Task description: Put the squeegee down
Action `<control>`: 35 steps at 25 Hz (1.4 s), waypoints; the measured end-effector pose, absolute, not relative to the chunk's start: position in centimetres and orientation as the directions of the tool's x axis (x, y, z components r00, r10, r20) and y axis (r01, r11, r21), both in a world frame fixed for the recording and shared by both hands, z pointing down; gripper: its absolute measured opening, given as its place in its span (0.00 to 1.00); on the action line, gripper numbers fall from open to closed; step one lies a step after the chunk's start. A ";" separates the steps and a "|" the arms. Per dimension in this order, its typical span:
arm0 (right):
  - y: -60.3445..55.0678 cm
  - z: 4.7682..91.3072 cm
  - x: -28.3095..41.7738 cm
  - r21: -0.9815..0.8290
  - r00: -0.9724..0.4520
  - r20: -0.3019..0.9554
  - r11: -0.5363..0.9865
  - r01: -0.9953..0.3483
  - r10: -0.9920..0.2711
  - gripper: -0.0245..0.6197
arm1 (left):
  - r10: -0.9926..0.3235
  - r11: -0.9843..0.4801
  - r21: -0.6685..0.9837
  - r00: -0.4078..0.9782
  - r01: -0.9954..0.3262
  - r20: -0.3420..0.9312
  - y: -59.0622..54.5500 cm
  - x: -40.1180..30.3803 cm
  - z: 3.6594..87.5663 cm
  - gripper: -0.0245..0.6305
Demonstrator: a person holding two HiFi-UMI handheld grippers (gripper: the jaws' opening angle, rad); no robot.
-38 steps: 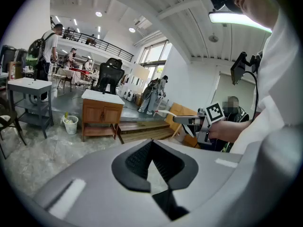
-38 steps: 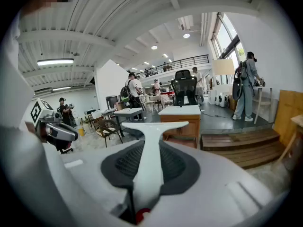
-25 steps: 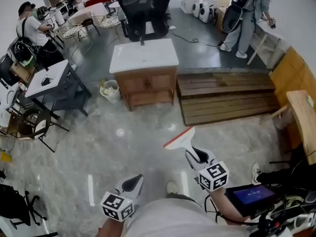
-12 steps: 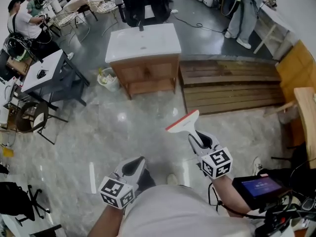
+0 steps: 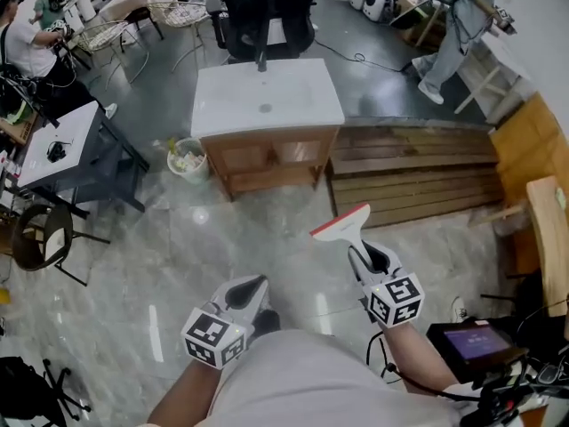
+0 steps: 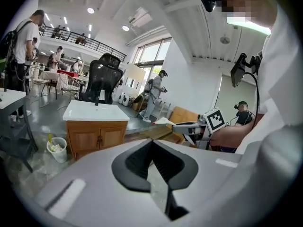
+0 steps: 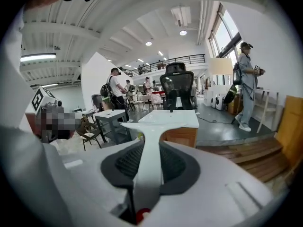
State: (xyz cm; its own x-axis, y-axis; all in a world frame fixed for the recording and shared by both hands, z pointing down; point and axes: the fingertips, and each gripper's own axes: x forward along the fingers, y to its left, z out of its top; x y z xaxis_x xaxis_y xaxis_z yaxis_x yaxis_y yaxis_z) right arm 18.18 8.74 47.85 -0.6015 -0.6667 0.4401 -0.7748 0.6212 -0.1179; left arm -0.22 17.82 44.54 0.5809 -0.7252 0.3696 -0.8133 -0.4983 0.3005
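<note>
the right hand-held gripper (image 5: 366, 256), lower right of centre, is clamped on the white handle of the squeegee (image 5: 341, 226), whose red-edged blade is in the air over the floor (image 5: 213, 247) below the sink cabinet (image 5: 267, 105); the left hand-held gripper (image 5: 249, 288) has its jaws together, empty.

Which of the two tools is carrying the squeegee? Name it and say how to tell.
The right tool: its jaws grip the white squeegee by its handle. The left tool is closed with nothing in it.
</note>
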 end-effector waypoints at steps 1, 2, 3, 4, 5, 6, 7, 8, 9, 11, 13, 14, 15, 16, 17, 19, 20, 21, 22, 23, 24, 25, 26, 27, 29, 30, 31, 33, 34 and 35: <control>7.4 47.5 17.0 -0.112 -0.594 0.436 0.614 -0.781 -0.676 0.19 | -0.720 -0.509 0.299 0.589 -0.807 0.366 16.5 -1.6 44.3 0.05; 6.0 47.2 15.9 -0.108 -0.585 0.431 0.605 -0.789 -0.686 0.19 | -0.714 -0.519 0.297 0.597 -0.802 0.365 15.3 -2.9 44.2 0.05; 4.8 46.9 14.8 -0.106 -0.576 0.428 0.594 -0.797 -0.697 0.19 | -0.707 -0.529 0.296 0.606 -0.796 0.366 14.3 -4.2 44.2 0.05; 3.6 46.8 13.9 -0.107 -0.566 0.424 0.582 -0.806 -0.707 0.19 | -0.698 -0.538 0.294 0.613 -0.790 0.368 13.3 -5.5 44.3 0.05; 2.5 46.7 13.1 -0.111 -0.556 0.421 0.568 -0.816 -0.717 0.19 | -0.691 -0.547 0.293 0.620 -0.784 0.371 12.4 -6.7 44.4 0.05; 1.5 46.6 12.4 -0.118 -0.546 0.417 0.553 -0.825 -0.727 0.19 | -0.685 -0.554 0.291 0.625 -0.780 0.374 11.4 -7.8 44.6 0.05; 0.4 46.6 11.7 -0.127 -0.537 0.413 0.537 -0.834 -0.736 0.19 | -0.682 -0.558 0.289 0.628 -0.778 0.375 10.5 -8.9 44.7 0.05; -0.6 46.6 11.1 -0.137 -0.527 0.413 0.521 -0.842 -0.743 0.19 | -0.681 -0.560 0.288 0.630 -0.777 0.375 9.6 -9.9 44.8 0.05; -1.5 46.7 10.6 -0.146 -0.518 0.414 0.507 -0.849 -0.748 0.19 | -0.681 -0.560 0.290 0.631 -0.776 0.371 8.8 -10.8 44.8 0.05; -3.0 46.8 9.8 -0.156 -0.502 0.422 0.485 -0.860 -0.755 0.19 | -0.689 -0.554 0.301 0.630 -0.777 0.358 7.7 -12.1 44.6 0.05; -4.7 46.7 9.1 -0.158 -0.492 0.424 0.473 -0.867 -0.761 0.19 | -0.702 -0.543 0.310 0.624 -0.781 0.343 6.8 -13.1 44.2 0.05; -5.7 46.6 8.8 -0.159 -0.489 0.422 0.468 -0.869 -0.764 0.19 | -0.707 -0.538 0.313 0.621 -0.783 0.338 6.2 -13.5 44.2 0.05; -6.8 46.6 8.4 -0.161 -0.487 0.419 0.465 -0.870 -0.766 0.19 | -0.710 -0.536 0.313 0.619 -0.784 0.336 5.7 -13.9 44.2 0.05; -7.8 46.6 8.0 -0.164 -0.486 0.417 0.462 -0.871 -0.768 0.19 | -0.711 -0.535 0.311 0.617 -0.786 0.336 5.2 -14.3 44.2 0.05; -8.9 46.7 7.7 -0.167 -0.485 0.414 0.460 -0.872 -0.770 0.19 | -0.712 -0.533 0.310 0.615 -0.788 0.339 4.6 -14.7 44.3 0.05; -11.1 46.9 7.1 -0.168 -0.483 0.409 0.456 -0.874 -0.774 0.19 | -0.717 -0.522 0.309 0.605 -0.795 0.345 3.3 -15.6 44.5 0.05; -12.4 47.1 6.8 -0.168 -0.481 0.407 0.454 -0.875 -0.776 0.19 | -0.722 -0.515 0.309 0.599 -0.800 0.348 2.6 -16.0 44.6 0.05; -13.7 47.4 6.7 -0.169 -0.479 0.406 0.451 -0.876 -0.778 0.19 | -0.726 -0.508 0.306 0.592 -0.805 0.350 1.8 -16.4 44.6 0.05; -15.0 47.7 6.6 -0.173 -0.477 0.406 0.446 -0.878 -0.780 0.19 | -0.731 -0.502 0.302 0.584 -0.810 0.353 0.9 -16.7 44.7 0.05; -16.5 48.1 6.6 -0.179 -0.473 0.407 0.440 -0.880 -0.781 0.19 | -0.735 -0.497 0.298 0.578 -0.815 0.355 0.0 -17.0 44.6 0.05; -17.9 48.5 6.6 -0.183 -0.468 0.408 0.432 -0.883 -0.784 0.19 | -0.739 -0.491 0.294 0.571 -0.820 0.358 -0.9 -17.2 44.6 0.05; -19.5 48.8 6.6 -0.185 -0.463 0.408 0.426 -0.886 -0.787 0.19 | -0.742 -0.486 0.292 0.565 -0.824 0.361 -1.8 -17.5 44.5 0.05; -21.0 49.1 6.6 -0.185 -0.459 0.408 0.421 -0.888 -0.789 0.19 | -0.745 -0.480 0.290 0.559 -0.828 0.365 -2.9 -17.7 44.5 0.05; -22.7 49.4 6.6 -0.184 -0.456 0.407 0.418 -0.889 -0.791 0.19 | -0.747 -0.474 0.288 0.554 -0.832 0.368 -3.9 -17.8 44.5 0.05; -26.1 50.0 6.7 -0.181 -0.451 0.409 0.414 -0.892 -0.793 0.19 | -0.748 -0.466 0.285 0.545 -0.838 0.380 -6.2 -18.0 44.5 0.05; -28.0 50.3 6.9 -0.179 -0.447 0.410 0.410 -0.894 -0.795 0.19 | -0.747 -0.462 0.282 0.540 -0.841 0.387 -7.6 -18.0 44.6 0.05; -29.9 50.6 7.1 -0.176 -0.441 0.413 0.405 -0.897 -0.797 0.19 | -0.747 -0.458 0.281 0.536 -0.844 0.393 -9.0 -18.0 44.5 0.05; -33.5 51.4 7.6 -0.168 -0.431 0.422 0.398 -0.902 -0.798 0.19 | -0.747 -0.450 0.279 0.529 -0.848 0.402 -11.8 -17.7 44.4 0.05; -35.1 51.8 7.9 -0.165 -0.426 0.427 0.395 -0.904 -0.797 0.19 | -0.748 -0.446 0.277 0.524 -0.851 0.408 -13.0 -17.6 44.3 0.05; -36.7 52.3 8.1 -0.165 -0.422 0.433 0.389 -0.906 -0.797 0.19 | -0.749 -0.440 0.275 0.518 -0.855 0.413 -14.3 -17.5 44.2 0.05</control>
State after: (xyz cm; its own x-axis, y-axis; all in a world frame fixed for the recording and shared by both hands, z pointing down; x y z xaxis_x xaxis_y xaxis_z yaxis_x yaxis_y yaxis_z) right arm 8.15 -36.68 52.31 -0.4216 -0.7969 0.4326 -0.9061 0.3895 -0.1654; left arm -17.52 -14.27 44.21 0.5183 -0.7489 0.4129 -0.8549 -0.4400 0.2750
